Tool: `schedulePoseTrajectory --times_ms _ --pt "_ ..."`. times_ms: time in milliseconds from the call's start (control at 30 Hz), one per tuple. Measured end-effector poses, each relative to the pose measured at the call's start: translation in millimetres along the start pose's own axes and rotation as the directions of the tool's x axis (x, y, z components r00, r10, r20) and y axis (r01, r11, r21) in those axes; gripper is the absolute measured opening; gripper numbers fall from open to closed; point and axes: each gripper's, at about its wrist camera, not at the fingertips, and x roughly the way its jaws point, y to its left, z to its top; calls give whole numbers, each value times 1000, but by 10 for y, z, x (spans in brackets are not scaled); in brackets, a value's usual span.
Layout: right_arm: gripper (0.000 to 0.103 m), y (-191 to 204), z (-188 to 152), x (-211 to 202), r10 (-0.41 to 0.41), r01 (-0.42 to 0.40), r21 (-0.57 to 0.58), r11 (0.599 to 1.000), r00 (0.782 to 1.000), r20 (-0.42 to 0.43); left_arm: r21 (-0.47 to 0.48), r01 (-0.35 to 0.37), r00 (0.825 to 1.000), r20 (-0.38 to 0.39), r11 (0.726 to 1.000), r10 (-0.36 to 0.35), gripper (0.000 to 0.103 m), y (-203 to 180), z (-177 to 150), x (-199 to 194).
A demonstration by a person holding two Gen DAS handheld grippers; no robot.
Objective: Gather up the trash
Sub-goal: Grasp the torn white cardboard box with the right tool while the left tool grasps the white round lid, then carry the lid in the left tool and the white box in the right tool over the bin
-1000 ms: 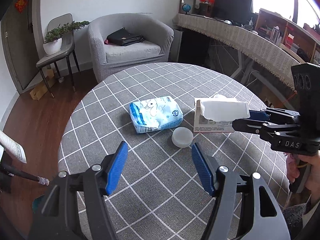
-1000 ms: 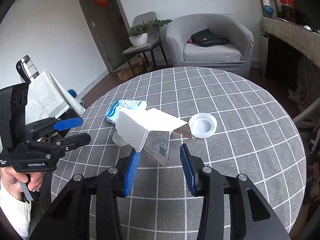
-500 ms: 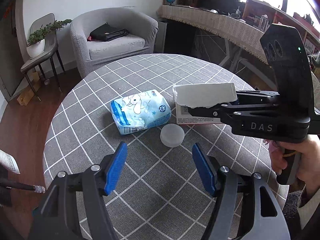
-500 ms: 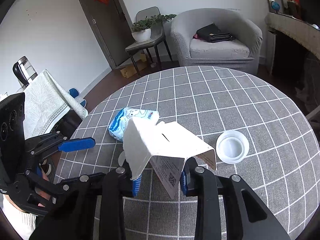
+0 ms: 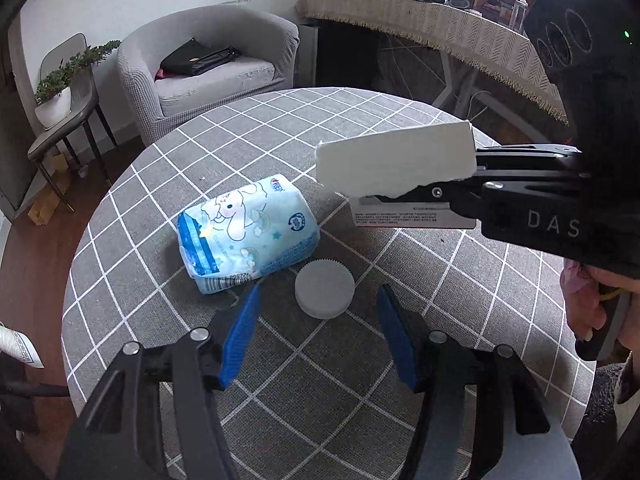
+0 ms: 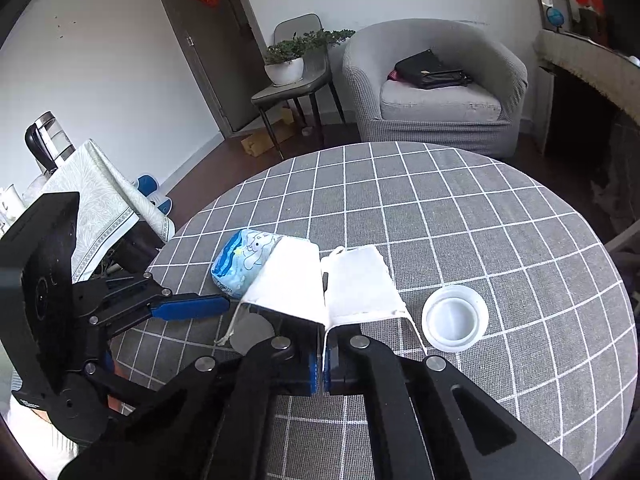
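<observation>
Two grippers work: the right gripper (image 6: pixel 320 372) pinches a torn carton (image 6: pixel 320 280) above the table (image 6: pixel 480 220); the left gripper (image 5: pixel 316 336), fingers apart, frames a cap (image 5: pixel 325 289). Thin card could slip free.

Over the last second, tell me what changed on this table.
The right tool closed from open onto the torn carton and lifted it. The left tool moved in toward the cap, jaws open throughout. Wipes pack and lid stayed put.
</observation>
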Motion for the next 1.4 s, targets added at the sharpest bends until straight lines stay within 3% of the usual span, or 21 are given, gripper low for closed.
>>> schedulePoseTrajectory --times_ms 267,400,900,1400 --pt "2 -224 -98 -221 -24 22 49 999 999 34 13 -29 1000 12 1000 29 51 -110 25 29" --pt "2 -309 -126 -393 -38 32 86 996 997 68 0 -37 999 27 999 37 32 -136 13 9" --pt "2 -265 -276 -684 -1 -17 115 993 988 153 -54 -70 993 91 996 75 32 -259 -120 -307" --pt "2 340 -321 -675 29 -40 49 998 975 219 -156 -135 970 180 978 162 32 28 -505 -1015"
